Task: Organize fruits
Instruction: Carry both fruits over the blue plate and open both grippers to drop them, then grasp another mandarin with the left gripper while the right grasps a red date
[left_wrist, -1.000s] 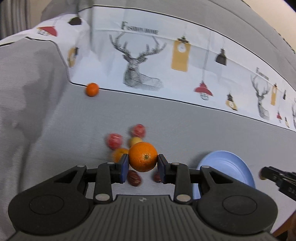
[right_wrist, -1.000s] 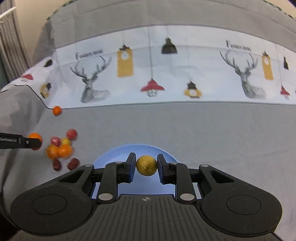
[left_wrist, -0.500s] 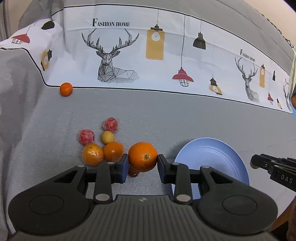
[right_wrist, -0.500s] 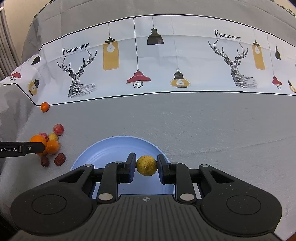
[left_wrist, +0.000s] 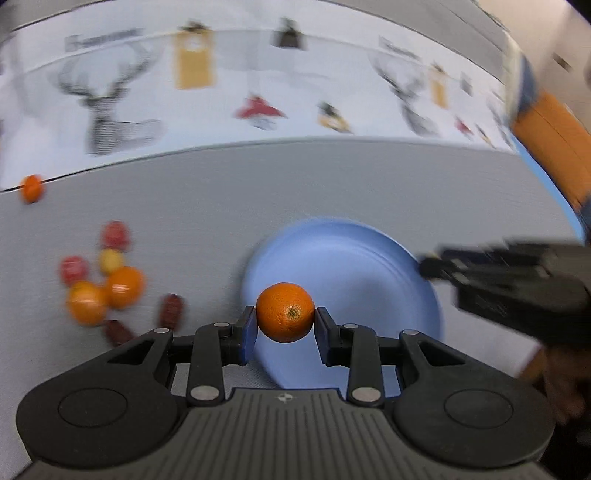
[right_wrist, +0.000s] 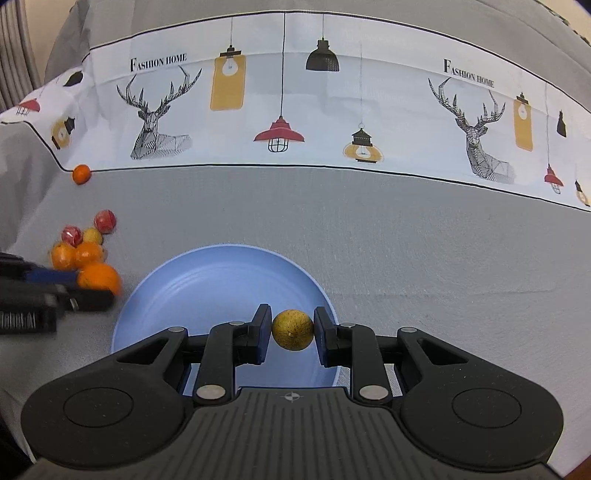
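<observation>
Left claw (left_wrist: 285, 326) pinches orange (left_wrist: 285, 312) at its widest sides; right claw (right_wrist: 293, 335) pinches yellow fruit (right_wrist: 292, 329); both round, firm, likely to roll on plate (right_wrist: 221, 273)

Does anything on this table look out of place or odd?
One small orange sits alone by the cloth's printed border, apart from the fruit cluster. The blue plate holds nothing yet.

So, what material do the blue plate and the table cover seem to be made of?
Blue plate: probably plastic or melamine, with a smooth, matte, even colour and faint concentric rings. Table cover: apparently woven fabric, with visible weave and printed deer and lamps; coating cannot be told.
</observation>
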